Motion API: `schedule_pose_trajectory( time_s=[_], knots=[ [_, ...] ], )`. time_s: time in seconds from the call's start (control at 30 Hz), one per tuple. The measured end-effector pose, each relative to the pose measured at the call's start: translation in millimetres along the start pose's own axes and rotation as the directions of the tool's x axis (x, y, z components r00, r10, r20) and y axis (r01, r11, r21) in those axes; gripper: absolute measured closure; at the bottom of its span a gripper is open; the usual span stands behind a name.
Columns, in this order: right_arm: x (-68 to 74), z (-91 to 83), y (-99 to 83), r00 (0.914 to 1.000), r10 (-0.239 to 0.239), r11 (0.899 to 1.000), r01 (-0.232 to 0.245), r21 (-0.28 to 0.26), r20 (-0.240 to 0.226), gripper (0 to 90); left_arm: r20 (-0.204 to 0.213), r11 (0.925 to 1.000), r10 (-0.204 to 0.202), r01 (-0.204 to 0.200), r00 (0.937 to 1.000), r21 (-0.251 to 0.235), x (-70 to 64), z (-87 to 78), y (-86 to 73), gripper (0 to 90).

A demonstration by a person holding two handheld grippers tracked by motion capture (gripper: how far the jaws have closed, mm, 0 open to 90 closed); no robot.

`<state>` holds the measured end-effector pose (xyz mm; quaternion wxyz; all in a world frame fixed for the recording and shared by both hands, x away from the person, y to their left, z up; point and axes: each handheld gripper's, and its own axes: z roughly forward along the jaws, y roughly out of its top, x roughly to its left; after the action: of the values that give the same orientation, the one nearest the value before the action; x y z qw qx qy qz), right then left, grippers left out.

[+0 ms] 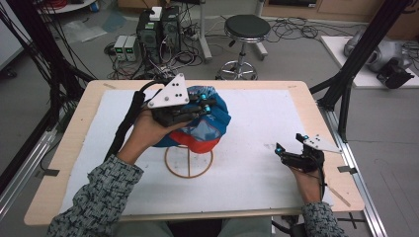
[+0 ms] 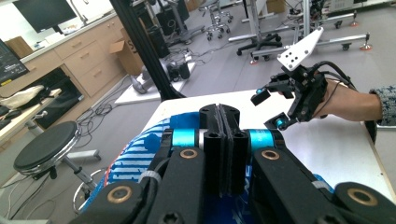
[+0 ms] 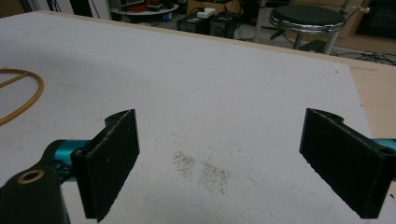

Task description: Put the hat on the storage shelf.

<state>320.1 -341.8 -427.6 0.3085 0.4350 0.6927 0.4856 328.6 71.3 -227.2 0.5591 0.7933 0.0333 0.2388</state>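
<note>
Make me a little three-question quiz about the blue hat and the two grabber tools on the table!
1. True or false: the left gripper has its jaws pressed together.
2. What does the blue and orange fabric cap sit on?
3. The right gripper is: A) wide open over the white table cover, B) holding the cap.

Key: 1 true. 2 a gold wire stand with a ring base. 3 A.

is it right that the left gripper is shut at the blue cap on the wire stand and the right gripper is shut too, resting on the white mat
Not quite. The right gripper is open: the right gripper view shows its two black jaws wide apart over the white mat. The rest holds: the left gripper has its jaws pressed together at the blue cap on the wire stand.
</note>
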Motion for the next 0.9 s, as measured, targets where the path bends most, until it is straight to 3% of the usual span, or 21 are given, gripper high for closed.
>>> schedule_pose_trajectory(
  time_s=[0.4,0.7,0.9],
  knots=[
    [-0.2,0.4,0.1,1.0,-0.001,1.0,0.001,0.0,-0.001,11.1,0.006,0.9999,0.004,-0.004,1.0,0.015,-2.1,9.3,10.3,88.3],
    [0.1,0.2,0.2,1.0,-0.003,1.0,0.003,0.001,-0.001,11.1,0.024,0.9921,-0.007,0.004,0.9997,0.126,-3.2,11.3,1.4,88.2],
    [-0.1,0.5,0.2,1.0,-0.009,1.0,0.009,-0.001,-0.002,11.1,0.023,0.9904,-0.023,0.02,0.9995,0.137,-2.3,1.6,-4.2,88.2]
  ],
)
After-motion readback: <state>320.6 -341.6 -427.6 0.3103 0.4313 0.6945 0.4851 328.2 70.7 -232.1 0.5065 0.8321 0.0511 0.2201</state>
